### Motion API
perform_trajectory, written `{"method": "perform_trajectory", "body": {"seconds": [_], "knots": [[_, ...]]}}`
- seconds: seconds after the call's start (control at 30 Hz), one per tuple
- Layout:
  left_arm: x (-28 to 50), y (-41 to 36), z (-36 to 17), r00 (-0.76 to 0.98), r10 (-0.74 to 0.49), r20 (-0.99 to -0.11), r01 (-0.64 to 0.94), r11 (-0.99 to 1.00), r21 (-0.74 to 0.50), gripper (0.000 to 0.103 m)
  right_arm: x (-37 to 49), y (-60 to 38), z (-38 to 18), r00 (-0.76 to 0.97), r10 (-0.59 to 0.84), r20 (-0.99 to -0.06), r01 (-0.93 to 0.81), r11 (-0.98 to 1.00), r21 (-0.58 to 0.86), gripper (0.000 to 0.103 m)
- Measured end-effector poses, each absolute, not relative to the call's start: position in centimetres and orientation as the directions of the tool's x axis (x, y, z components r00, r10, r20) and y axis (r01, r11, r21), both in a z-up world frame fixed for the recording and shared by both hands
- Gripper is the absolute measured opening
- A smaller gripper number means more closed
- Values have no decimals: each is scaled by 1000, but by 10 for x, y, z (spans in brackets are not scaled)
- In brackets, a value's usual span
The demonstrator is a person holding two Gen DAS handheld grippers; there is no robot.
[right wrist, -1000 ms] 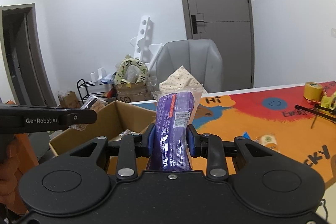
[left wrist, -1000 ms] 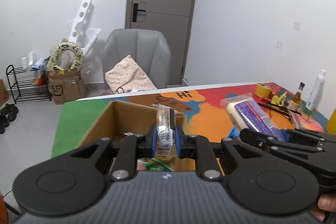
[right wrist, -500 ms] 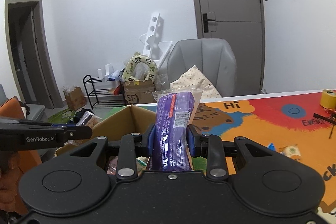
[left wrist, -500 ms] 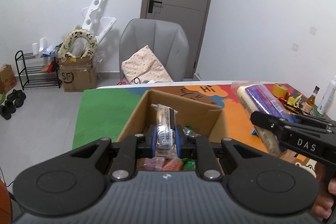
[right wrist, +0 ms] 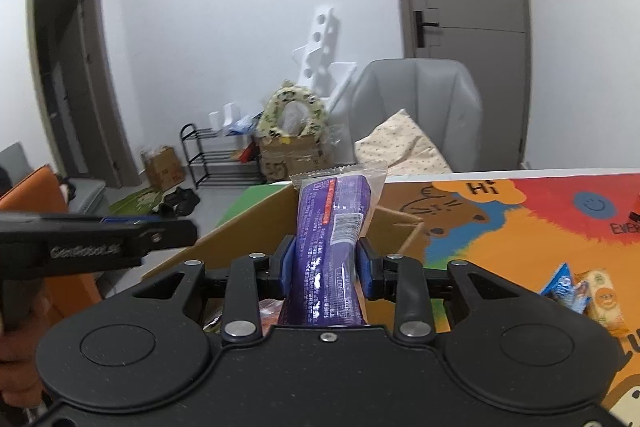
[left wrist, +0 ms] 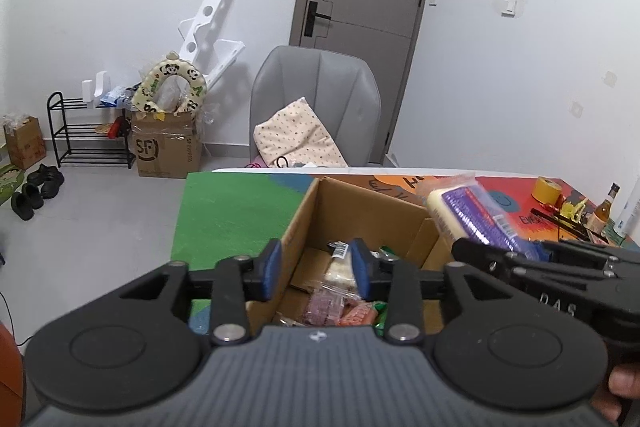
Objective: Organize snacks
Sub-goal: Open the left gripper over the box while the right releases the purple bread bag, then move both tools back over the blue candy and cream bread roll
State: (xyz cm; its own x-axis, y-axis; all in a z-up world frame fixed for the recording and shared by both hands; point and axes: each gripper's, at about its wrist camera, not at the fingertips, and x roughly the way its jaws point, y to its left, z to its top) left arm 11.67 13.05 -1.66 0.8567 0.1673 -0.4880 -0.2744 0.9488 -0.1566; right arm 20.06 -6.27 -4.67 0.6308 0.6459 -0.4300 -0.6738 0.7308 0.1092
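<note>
While the left gripper (left wrist: 316,269) hangs over the cardboard box (left wrist: 360,211), its jaws have just been opening, dropping a pale snack pack (left wrist: 340,269) inside. Right gripper (right wrist: 325,265) clamps the purple packet (right wrist: 330,247); next, lower it in.

Cardboard box (left wrist: 352,211) top is open, clear drop path from above. Floor of it crowded with snack packets (left wrist: 340,291). Right gripper (left wrist: 520,259) with the purple packet (left wrist: 476,215) crowds the box's right wall. Green counter (left wrist: 236,207) left of box is free.
</note>
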Motion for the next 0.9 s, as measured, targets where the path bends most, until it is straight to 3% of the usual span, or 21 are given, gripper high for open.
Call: {"method": "perform_trajectory", "body": {"seconds": [0.07, 0.27, 0.77, 0.9], "knots": [[114, 131, -15, 860, 175, -480, -280, 947, -158, 52, 194, -61, -45, 628, 656, -419, -687, 720, 97, 47], [107, 124, -12, 873, 215, -439, -301, 944, -138, 80, 193, -78, -41, 668, 625, -405, -653, 753, 84, 58], [122, 83, -9, 883, 169, -437, -249, 959, -132, 96, 199, -154, -58, 784, 464, -412, -486, 872, 57, 100], [128, 68, -9, 884, 142, -445, -224, 965, -137, 98, 201, -172, -61, 801, 437, -409, -454, 889, 60, 103]]}}
